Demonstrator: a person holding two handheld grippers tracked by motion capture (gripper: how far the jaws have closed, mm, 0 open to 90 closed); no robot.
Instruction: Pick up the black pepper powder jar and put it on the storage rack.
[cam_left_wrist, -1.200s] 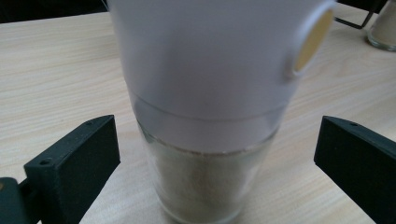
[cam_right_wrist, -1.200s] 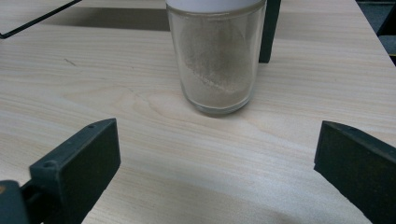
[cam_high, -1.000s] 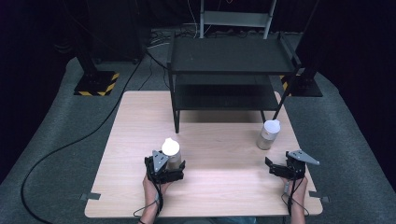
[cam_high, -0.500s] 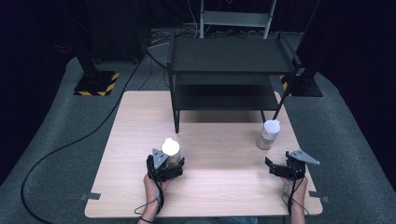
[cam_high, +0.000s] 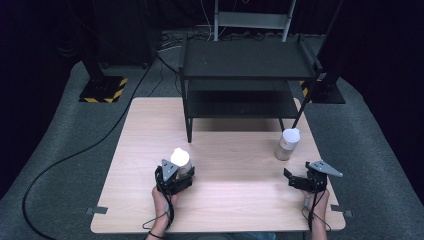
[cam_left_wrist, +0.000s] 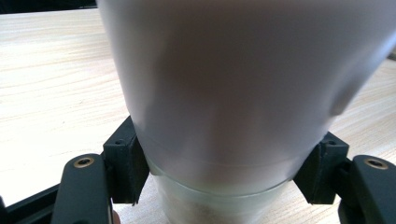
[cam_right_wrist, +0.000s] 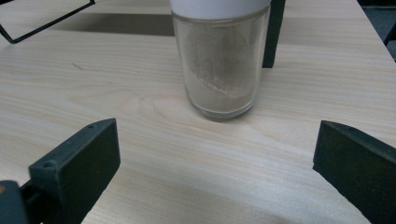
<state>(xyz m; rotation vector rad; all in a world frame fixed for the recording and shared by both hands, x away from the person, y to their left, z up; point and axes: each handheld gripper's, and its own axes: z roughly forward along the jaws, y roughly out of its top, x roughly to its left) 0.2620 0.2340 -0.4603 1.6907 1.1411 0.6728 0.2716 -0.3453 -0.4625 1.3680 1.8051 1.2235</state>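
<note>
While left tongs (cam_high: 179, 172) clasp it, jar (cam_high: 180, 161) stands upright.

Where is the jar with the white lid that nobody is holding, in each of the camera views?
High view: the free jar stands at the table's right side, beside the shelf's right front leg, ahead of the right gripper.
Right gripper view: top centre, ahead of the open fingers.
Left gripper view: not in it; the jar there is the held one.
Shared landmark: the wooden table.
</note>
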